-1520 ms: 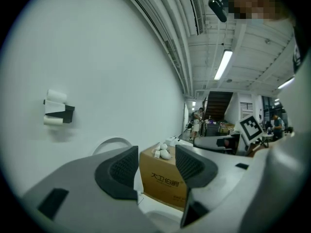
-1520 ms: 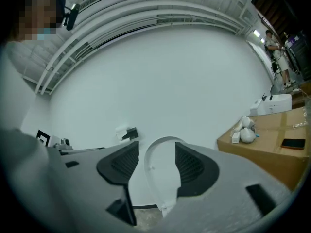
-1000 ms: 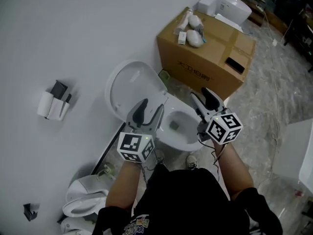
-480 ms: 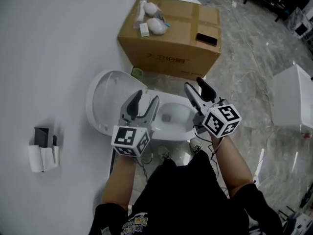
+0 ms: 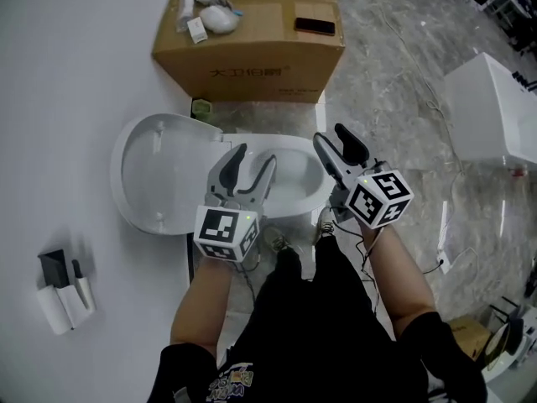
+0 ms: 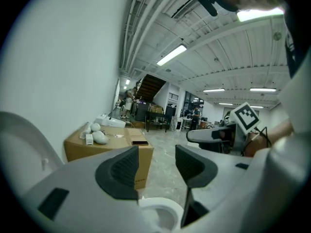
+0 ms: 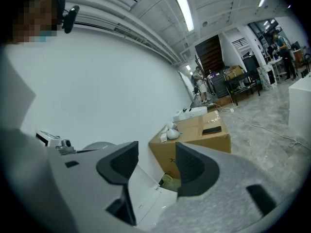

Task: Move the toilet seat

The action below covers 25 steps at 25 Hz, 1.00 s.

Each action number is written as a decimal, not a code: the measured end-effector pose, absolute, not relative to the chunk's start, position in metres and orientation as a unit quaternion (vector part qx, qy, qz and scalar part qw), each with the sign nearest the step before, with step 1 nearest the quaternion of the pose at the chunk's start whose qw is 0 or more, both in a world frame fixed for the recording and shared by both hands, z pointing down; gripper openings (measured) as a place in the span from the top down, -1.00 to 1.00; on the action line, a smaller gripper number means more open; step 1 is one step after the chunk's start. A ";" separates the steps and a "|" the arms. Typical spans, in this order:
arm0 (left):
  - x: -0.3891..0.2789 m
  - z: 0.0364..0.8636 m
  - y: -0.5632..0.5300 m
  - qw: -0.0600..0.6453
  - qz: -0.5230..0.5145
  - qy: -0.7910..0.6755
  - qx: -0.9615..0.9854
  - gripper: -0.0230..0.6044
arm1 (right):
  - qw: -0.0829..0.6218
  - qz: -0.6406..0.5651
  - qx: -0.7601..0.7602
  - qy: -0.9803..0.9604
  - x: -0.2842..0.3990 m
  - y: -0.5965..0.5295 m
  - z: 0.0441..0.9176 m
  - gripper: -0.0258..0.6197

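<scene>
The white toilet seat and lid (image 5: 159,175) stand raised against the wall, left of the open bowl (image 5: 294,187). My left gripper (image 5: 254,155) hovers over the bowl's near-left rim, open, nothing between its jaws. My right gripper (image 5: 331,134) hangs over the bowl's right edge, also open and empty. In the left gripper view the open left gripper (image 6: 155,166) frames the bowl rim (image 6: 158,212), with the raised seat (image 6: 19,140) at far left. In the right gripper view the right gripper (image 7: 156,166) looks past a white toilet part (image 7: 146,193).
A cardboard box (image 5: 252,40) stands just beyond the toilet, with a dark phone (image 5: 315,26) and white packets (image 5: 210,7) on top. A white fixture (image 5: 495,116) stands at right on the marble floor. A holder (image 5: 59,296) hangs on the wall at lower left.
The head view has swung, so the box and toilet now lie higher and further left. Both grippers stay open over the bowl, hardly moved relative to it.
</scene>
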<state>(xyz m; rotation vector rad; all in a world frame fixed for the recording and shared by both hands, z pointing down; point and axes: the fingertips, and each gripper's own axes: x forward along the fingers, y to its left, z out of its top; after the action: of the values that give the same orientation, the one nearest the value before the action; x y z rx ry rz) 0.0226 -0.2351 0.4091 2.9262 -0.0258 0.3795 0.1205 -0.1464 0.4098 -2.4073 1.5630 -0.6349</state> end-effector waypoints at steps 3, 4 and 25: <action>0.027 0.436 -0.213 0.100 0.146 0.004 0.984 0.21 | 0.092 -0.231 -0.814 0.524 0.122 -0.129 0.437 0.13; 0.029 0.446 -0.206 0.102 0.150 0.007 0.983 0.21 | 0.089 -0.235 -0.813 0.525 0.123 -0.124 0.446 0.12; 0.077 0.627 -0.097 0.091 0.244 0.036 0.965 0.21 | 0.072 -0.350 -0.770 0.528 0.148 -0.045 0.688 0.02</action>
<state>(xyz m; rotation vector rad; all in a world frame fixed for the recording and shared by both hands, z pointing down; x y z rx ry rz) 0.0773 -0.0972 0.6273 2.8683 0.1069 0.7245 0.1482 -0.0451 0.6883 -2.3161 1.5863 -1.0533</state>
